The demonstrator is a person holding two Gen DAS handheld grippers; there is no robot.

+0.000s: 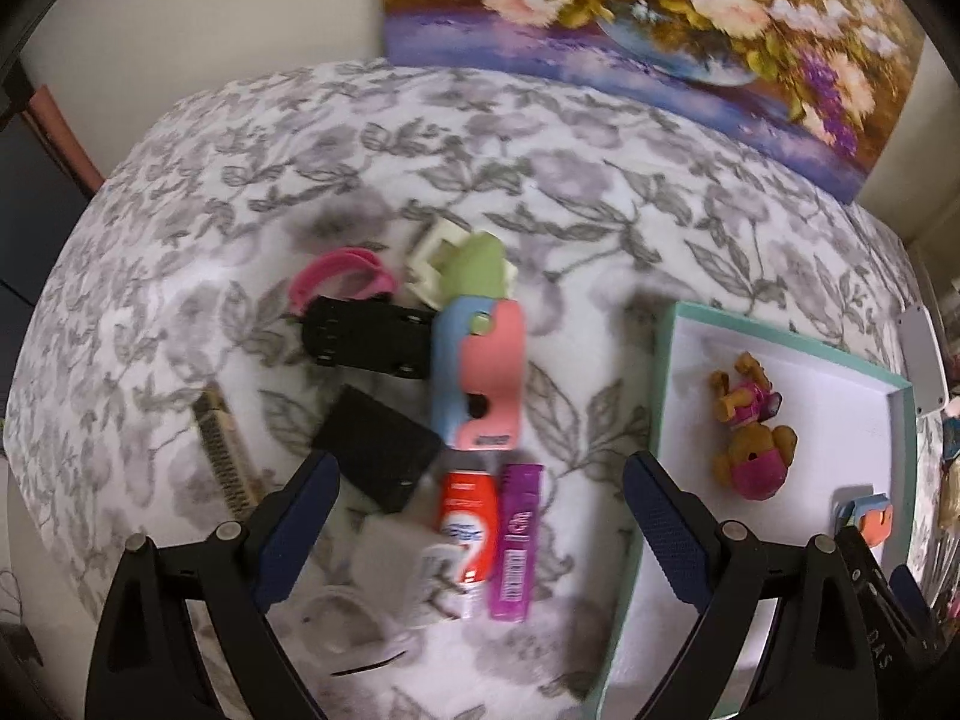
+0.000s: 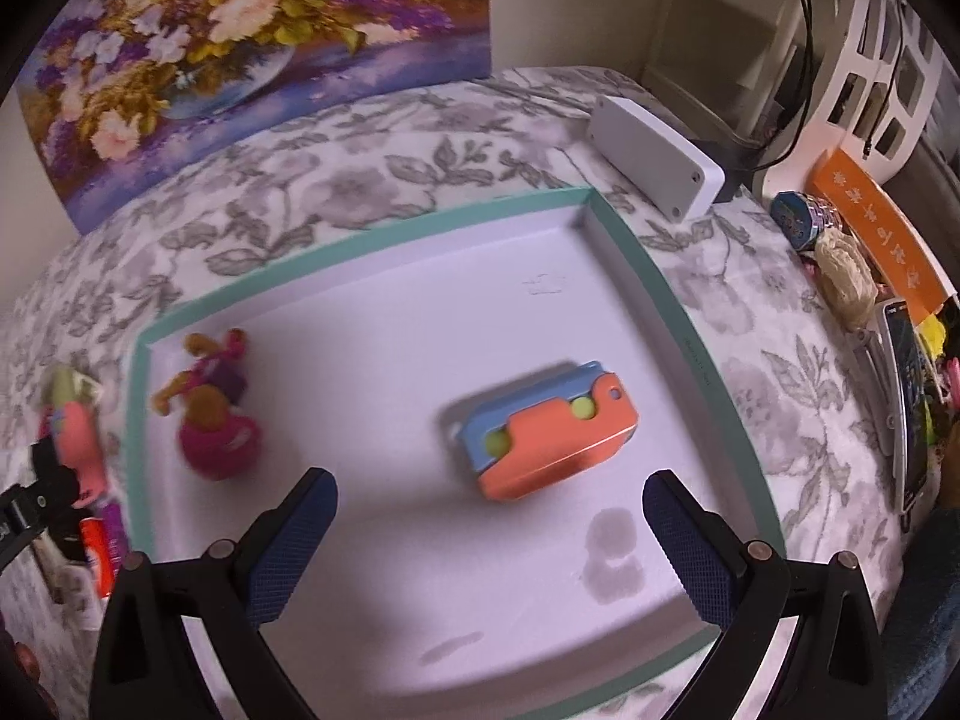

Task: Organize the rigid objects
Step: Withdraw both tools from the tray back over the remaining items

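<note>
A white tray with a teal rim lies on the floral cloth. In it are a brown and pink toy dog and an orange and blue toy block. My right gripper hangs open just above the tray, the block lying free beyond its fingertips. My left gripper is open over a cluster left of the tray: a pink, blue and green toy, a red and white tube, a purple stick, a black toy car, a black block and a pink ring.
A flower painting leans against the wall behind the table. A white box sits past the tray's far right corner. Clutter, a phone and an orange card line the right edge. A comb lies at the left.
</note>
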